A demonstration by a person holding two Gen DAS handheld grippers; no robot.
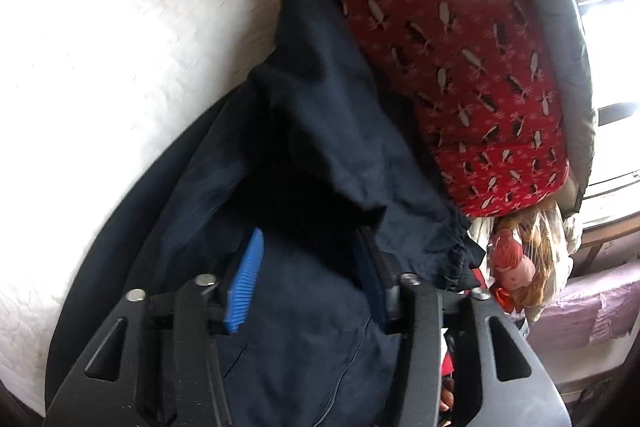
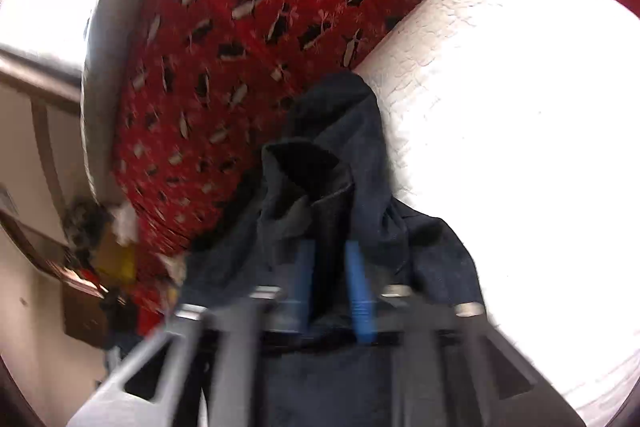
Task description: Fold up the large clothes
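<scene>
- Left wrist view: left gripper [image 1: 308, 267] stands wide apart over the dark navy garment [image 1: 312, 131], one pad under a fold; no pinch evident.
- Right wrist view: right gripper [image 2: 330, 291] stands narrow, cloth bunched between its blue pads; whether they clamp it I cannot tell, owing to blur.
- Garment lies heaped between white bedding [image 1: 100, 67] and red patterned cloth [image 1: 460, 47], judged not yet spread for folding.

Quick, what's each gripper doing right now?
Left gripper: open, with the dark navy garment between its jaws, not pinched.
Right gripper: shut on the dark navy garment.
</scene>
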